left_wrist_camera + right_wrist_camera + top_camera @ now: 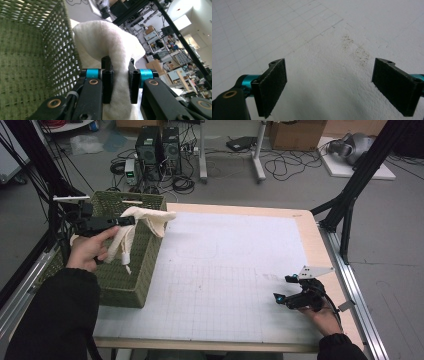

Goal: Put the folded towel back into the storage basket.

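Work in hand: moving a cream cloth [142, 220] into the green woven basket [131, 287] at the bench's left edge.
Left gripper [131, 220]: fingers [107, 82] clamped on a bunched fold of the cloth, fabric squeezed between the two pads; held level above the basket's right wall, likely so the hanging part clears the rim before being let go.
Cloth position: lifted off the bench, one end draped over the basket's right rim toward the white mat [230, 270], the other end dangling down inside the basket; upper fold bulging beyond the fingertips in the left gripper view.
Basket: open-topped, standing at the bench's left side and overhanging the mat's left edge; inside floor looks bare where visible.
Right gripper [286, 289]: resting low at the bench's near right corner, fingers [272, 87] wide apart with nothing between them, well apart from the cloth; probably parked to stay clear.
Edges: basket rim directly under the draped end, a snag point for the weave; dark frame rail close on the basket's far left.
Open room: broad bare mat between the two grippers; free space above the basket for lowering straight in.
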The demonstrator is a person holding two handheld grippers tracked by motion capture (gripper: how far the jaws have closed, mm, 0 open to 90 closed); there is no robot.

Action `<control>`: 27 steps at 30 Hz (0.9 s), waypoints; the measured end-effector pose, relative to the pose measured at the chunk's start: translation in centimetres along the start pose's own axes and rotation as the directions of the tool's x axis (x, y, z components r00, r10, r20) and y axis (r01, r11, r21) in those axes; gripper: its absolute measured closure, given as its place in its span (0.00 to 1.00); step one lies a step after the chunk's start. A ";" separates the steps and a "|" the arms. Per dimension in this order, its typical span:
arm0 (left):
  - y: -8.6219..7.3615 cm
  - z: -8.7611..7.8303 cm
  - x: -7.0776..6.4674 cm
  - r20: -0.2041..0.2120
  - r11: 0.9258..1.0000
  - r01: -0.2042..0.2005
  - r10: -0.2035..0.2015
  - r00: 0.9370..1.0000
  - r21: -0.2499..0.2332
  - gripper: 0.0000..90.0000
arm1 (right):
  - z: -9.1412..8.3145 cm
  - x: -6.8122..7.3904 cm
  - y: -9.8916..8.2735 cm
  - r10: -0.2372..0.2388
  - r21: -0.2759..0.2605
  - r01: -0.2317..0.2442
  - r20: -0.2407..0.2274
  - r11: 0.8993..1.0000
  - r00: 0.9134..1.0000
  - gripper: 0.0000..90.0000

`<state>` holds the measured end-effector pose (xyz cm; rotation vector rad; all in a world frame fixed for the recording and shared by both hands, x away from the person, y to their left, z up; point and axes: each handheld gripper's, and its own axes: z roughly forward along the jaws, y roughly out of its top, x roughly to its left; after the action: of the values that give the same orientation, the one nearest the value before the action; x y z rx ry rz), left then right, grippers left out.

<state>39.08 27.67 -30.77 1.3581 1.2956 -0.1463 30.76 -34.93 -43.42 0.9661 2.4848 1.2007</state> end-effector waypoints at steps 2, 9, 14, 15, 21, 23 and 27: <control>0.0 -0.2 0.2 -0.006 1.000 0.004 -0.004 1.000 -0.003 0.88 | 0.1 0.0 0.0 -0.005 0.000 0.005 -0.001 1.000 1.000 0.13; 0.0 -1.1 0.8 -0.013 1.000 0.011 -0.012 1.000 -0.020 0.88 | 0.1 0.1 0.0 -0.005 0.007 0.005 -0.002 1.000 1.000 0.13; 0.1 -1.9 1.1 -0.022 0.999 0.013 -0.014 1.000 -0.038 0.88 | 0.3 0.0 0.0 -0.005 0.008 0.005 -0.005 1.000 1.000 0.13; 0.1 -2.1 1.2 -0.026 0.999 0.014 -0.016 1.000 -0.038 0.88 | 0.3 0.0 0.0 -0.009 0.010 0.009 -0.002 1.000 1.000 0.13; 0.2 -3.0 1.6 -0.037 0.998 0.018 -0.020 0.999 -0.059 0.88 | 0.4 0.1 0.1 -0.009 0.016 0.009 -0.005 1.000 1.000 0.13; 0.2 -3.2 1.7 -0.040 0.998 0.022 -0.024 0.999 -0.064 0.88 | 0.5 0.1 0.1 -0.013 0.018 0.013 -0.008 1.000 1.000 0.13; 0.3 -3.8 2.0 -0.054 0.997 0.024 -0.028 0.998 -0.073 0.88 | 0.5 0.2 0.1 -0.013 0.019 0.013 -0.007 1.000 1.000 0.13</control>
<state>37.82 31.76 -30.91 1.2919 1.3526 -0.0796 30.92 -34.47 -43.65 0.9509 2.5088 1.1804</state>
